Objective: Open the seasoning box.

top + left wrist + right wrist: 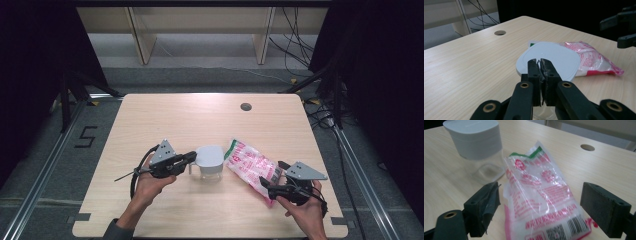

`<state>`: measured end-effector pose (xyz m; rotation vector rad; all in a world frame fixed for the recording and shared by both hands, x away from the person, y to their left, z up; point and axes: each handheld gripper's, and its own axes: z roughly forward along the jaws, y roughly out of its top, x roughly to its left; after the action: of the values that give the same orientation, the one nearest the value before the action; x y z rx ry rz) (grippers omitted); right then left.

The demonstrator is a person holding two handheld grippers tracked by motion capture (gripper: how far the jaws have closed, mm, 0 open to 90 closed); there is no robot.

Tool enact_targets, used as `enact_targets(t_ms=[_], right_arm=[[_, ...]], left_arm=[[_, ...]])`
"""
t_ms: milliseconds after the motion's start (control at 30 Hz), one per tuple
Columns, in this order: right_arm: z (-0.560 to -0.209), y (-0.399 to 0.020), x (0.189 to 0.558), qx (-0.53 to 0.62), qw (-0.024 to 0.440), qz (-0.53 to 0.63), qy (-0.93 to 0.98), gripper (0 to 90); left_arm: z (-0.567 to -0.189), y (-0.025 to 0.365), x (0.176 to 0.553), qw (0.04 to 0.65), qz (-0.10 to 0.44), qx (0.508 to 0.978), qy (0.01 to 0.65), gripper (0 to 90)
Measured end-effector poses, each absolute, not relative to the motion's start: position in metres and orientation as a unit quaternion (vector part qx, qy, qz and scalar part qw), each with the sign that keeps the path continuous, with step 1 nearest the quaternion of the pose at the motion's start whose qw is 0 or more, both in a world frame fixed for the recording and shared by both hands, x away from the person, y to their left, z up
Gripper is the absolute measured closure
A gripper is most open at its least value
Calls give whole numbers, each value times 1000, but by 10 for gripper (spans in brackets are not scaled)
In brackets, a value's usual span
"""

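A clear container with a white lid [210, 159] stands upright near the middle of the table. My left gripper [192, 159] reaches it from the left; in the left gripper view its jaws [539, 62] are pressed together on a thin clear handle below the lid [554, 56]. A pink and white printed plastic bag [252, 170] lies just right of the container. My right gripper [272, 173] is at the bag's near end, open, with the bag [539, 192] lying between its wide-apart pads without touching them. The container [474, 140] stands beyond the bag's far left corner.
The wooden table [165, 120] has a round cable hole [245, 106] at the back right. Beyond the table are a grey floor, wooden legs [142, 37] and loose cables [295, 47]. My right gripper's jaws [621, 27] show at the upper right of the left gripper view.
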<state>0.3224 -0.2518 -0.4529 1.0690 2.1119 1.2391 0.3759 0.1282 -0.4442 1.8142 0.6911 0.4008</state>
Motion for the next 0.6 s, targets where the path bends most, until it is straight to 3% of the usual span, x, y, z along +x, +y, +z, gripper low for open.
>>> enact_targets(t_ms=[33,67,233,300,400,600], right_arm=[[-453,-252,322,389,233,451,769,171],[-451,-246,328,378,243,450,772,246],[-448,-232,334,369,246,453,773,233],[-448,-225,339,357,246,453,779,269],[-448,-221,343,334,256,456,785,364],[-448,-207,349,319,230,471,790,565]], left_arm=[[-444,128,376,548,169,766,292,862],[-446,128,378,551,167,762,296,861],[-447,128,380,554,166,760,298,858],[-446,129,381,548,168,765,294,860],[-447,128,380,553,168,761,295,859],[-448,129,381,553,172,760,294,860]])
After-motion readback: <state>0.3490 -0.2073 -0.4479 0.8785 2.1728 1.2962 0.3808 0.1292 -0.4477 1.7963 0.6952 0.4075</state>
